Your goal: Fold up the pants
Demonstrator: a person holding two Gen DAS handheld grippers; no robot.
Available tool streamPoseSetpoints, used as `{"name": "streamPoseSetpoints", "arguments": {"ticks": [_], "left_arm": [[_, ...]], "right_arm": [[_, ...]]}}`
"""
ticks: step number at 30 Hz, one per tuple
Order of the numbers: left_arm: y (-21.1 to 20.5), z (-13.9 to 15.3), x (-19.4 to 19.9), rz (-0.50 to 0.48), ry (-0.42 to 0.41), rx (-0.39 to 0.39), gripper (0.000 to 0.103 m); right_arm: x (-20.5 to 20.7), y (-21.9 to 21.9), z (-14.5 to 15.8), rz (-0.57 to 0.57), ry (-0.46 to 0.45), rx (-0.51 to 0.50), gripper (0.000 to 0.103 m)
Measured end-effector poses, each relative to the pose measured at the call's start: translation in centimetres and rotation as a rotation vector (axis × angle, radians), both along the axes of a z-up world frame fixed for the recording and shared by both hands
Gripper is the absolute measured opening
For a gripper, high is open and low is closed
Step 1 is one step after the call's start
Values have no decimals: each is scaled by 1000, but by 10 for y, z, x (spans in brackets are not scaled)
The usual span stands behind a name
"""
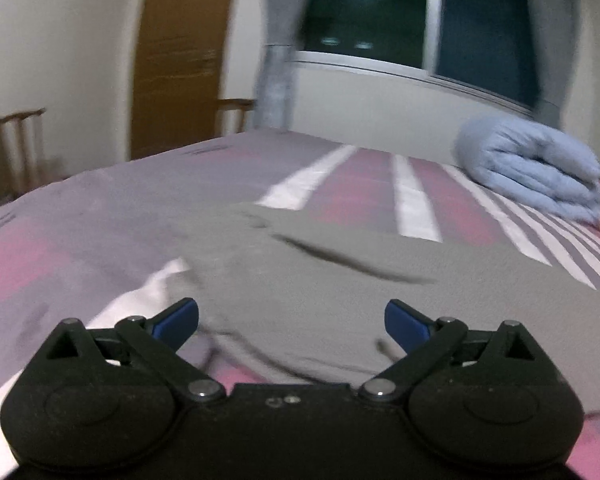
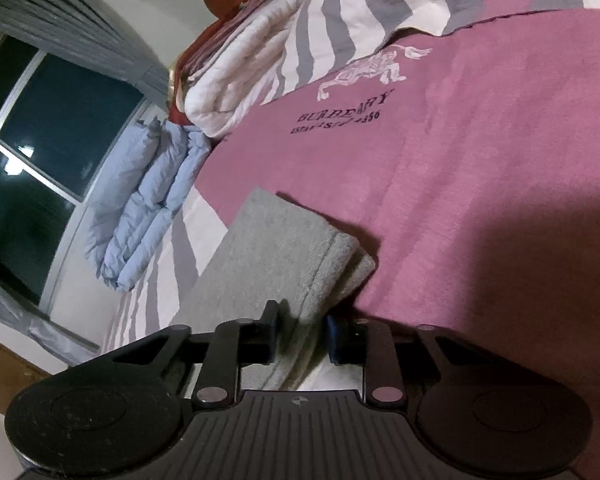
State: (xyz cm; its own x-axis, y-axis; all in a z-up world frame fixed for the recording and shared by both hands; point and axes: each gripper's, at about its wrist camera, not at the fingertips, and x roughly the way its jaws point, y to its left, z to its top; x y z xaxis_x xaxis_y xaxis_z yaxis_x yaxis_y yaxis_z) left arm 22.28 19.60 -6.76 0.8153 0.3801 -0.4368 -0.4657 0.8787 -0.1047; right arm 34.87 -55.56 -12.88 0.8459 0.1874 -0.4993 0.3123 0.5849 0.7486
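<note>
- Your left gripper is hovering with fingers spread wide over the grey pants, which are lying, blurred, seemingly flat on the striped bedspread.
- Your right gripper is pinching their layered, hemmed leg ends.

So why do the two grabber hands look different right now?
The left gripper has its jaws spread wide and holds nothing, while the right gripper is shut on the grey pants. The left one hovers above the pants; the right one pinches a folded edge. Both are black with blue pads, over the same bed.
</note>
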Motion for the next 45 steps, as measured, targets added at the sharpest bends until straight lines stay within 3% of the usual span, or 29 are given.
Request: {"name": "streamPoseSetpoints", "arguments": {"ticks": [1,5,10,16,19,22,24,26,27,29,30,40,45], "left_arm": [[7,-1,-2,19,3,-27,94],[25,-2,-10,88,0,-97,94],[40,-2,-19,130,-40,-167,94],[58,0,-36,206,-38,-144,94],[70,-2,-45,218,-36,-172,94],[84,-6,-52,242,-47,-218,94],[90,-9,-56,255,-59,-250,94],[90,-9,-57,260,-62,-259,94],[90,-9,-57,256,-58,-253,94],[88,-9,-56,241,-55,-247,95],[89,-9,-56,235,-55,-248,96],[91,-10,-55,231,-64,-264,96],[91,-10,-55,236,-63,-269,96]], "right_arm": [[0,3,3,4,-4,-10,16],[-3,16,19,-10,-28,-47,14],[4,58,63,50,-128,-79,13],[11,158,118,219,-274,-119,13],[7,226,126,342,-333,-133,13],[-1,301,113,499,-340,-146,14],[-9,357,86,648,-301,-187,14],[-7,412,44,873,-151,-223,14],[-14,424,33,876,-133,-261,15],[-24,424,36,869,-196,-263,42],[-25,421,37,884,-203,-229,45],[-43,438,45,949,-272,-365,45],[-40,445,44,932,-280,-356,45]]}}
